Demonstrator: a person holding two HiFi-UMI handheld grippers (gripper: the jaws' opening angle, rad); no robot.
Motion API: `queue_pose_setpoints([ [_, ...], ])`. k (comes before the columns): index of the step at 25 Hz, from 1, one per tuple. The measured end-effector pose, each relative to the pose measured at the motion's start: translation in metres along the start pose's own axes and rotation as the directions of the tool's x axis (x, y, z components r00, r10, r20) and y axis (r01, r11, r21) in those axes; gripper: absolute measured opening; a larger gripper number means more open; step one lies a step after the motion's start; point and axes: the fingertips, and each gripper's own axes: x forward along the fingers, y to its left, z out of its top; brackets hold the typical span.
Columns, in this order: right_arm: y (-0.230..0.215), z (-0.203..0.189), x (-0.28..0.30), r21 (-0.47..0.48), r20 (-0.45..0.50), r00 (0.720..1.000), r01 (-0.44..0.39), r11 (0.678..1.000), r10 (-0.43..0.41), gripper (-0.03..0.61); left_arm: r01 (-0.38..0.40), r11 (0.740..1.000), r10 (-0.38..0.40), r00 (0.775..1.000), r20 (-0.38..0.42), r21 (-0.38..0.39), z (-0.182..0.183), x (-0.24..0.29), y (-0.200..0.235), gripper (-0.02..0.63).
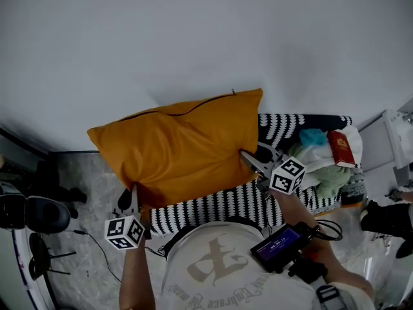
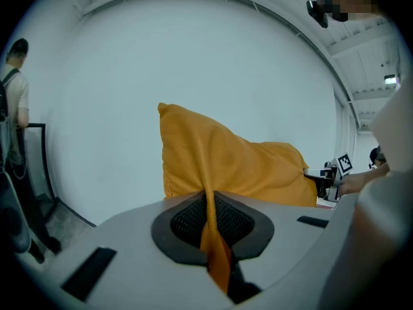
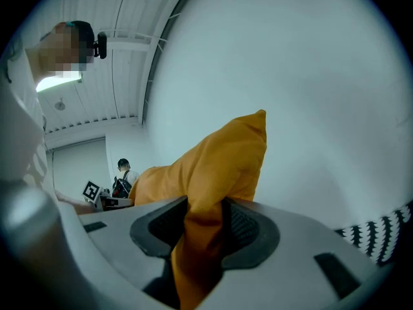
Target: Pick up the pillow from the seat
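An orange pillow (image 1: 184, 144) hangs in the air in front of the white wall, above a seat covered in a black-and-white striped cloth (image 1: 219, 208). My left gripper (image 1: 135, 199) is shut on the pillow's lower left corner; a thin fold of orange fabric (image 2: 210, 218) is pinched between its pads. My right gripper (image 1: 248, 160) is shut on the pillow's right edge, with a thick wad of fabric (image 3: 203, 231) between its pads. The pillow (image 3: 213, 166) rises beyond the right jaws, and the pillow (image 2: 226, 163) spreads past the left jaws toward the other gripper.
A pile of clothes and a red box (image 1: 340, 148) lies on the seat's right end. A dark office chair (image 1: 32, 215) stands on the grey floor at left. A person (image 2: 14, 108) stands far left; another person (image 3: 122, 176) stands in the distance.
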Motion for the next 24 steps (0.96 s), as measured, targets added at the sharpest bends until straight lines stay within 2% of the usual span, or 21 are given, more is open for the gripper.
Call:
queue_pose_setpoints([
  [24,0.006,-0.001,-0.03,-0.001,0.03,0.998,0.059,0.998,-0.059,0.173,0.046,0.998,-0.047,0.999,0.006,0.038,0.006,0.004,-0.015,0.029],
])
